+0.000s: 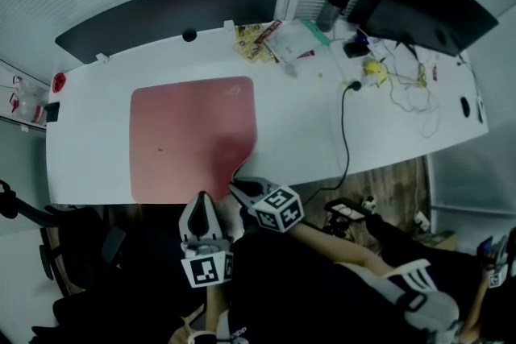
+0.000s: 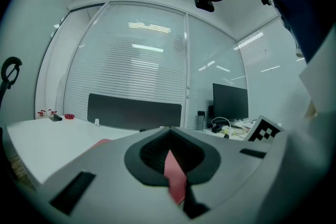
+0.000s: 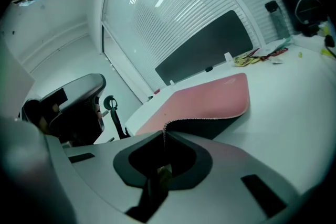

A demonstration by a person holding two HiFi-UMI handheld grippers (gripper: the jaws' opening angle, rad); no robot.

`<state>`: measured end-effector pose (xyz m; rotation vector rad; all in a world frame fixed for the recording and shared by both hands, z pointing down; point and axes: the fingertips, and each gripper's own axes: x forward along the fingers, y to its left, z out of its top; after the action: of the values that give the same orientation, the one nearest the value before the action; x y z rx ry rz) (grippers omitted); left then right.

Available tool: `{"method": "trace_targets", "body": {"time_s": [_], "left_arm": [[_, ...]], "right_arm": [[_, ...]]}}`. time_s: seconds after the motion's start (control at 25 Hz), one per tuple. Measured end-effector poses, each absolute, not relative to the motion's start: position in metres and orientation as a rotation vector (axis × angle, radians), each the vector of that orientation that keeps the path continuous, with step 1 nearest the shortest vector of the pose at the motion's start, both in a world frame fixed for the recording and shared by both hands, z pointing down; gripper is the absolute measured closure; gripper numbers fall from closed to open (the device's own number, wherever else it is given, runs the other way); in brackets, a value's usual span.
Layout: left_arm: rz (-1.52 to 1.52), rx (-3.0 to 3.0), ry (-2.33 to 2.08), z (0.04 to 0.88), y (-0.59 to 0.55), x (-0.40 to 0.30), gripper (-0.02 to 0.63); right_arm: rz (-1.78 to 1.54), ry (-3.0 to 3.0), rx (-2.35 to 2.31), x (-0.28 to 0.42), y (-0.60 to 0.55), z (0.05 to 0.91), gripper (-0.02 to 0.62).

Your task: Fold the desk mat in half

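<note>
Pink desk mat [image 3: 202, 99] fills both closed claws: the left claw [image 2: 169, 157] pinches a strip of its edge, the right claw [image 3: 164, 139] its corner, raised with dark underside showing; ahead of them the rest lies flat on the white worktop [image 1: 306, 133].

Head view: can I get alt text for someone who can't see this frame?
Two grippers pinch the near edge of a pink desk mat on a white desk: the left gripper mid-edge, the right gripper at the near right corner, which curls upward. A monitor, bottle and cables sit far right.
</note>
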<state>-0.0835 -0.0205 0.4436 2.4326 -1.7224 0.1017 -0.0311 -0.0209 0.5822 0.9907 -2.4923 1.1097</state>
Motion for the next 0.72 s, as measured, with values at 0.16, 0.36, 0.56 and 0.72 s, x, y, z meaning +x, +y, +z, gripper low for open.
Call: {"method": "trace_targets", "body": {"time_s": [0.16, 0.36, 0.56, 0.72], "left_arm": [[0.085, 2.408, -1.781, 0.435, -0.022, -0.080, 0.604], [0.058, 2.403, -1.864, 0.428, -0.022, -0.073, 0.604], [0.032, 2.388, -1.946, 0.420, -0.020, -0.070, 0.604], [0.051, 2.307, -2.035, 0.420, -0.011, -0.080, 0.604]], "right_arm": [[1.081, -2.544, 0.946, -0.033, -0.032, 0.575, 0.580], [1.077, -2.599, 0.879, -0.032, -0.040, 0.570, 0.580], [1.005, -2.635, 0.821, -0.027, -0.048, 0.564, 0.580], [0.982, -2.661, 0.805, -0.025, -0.054, 0.561, 0.580]]}}
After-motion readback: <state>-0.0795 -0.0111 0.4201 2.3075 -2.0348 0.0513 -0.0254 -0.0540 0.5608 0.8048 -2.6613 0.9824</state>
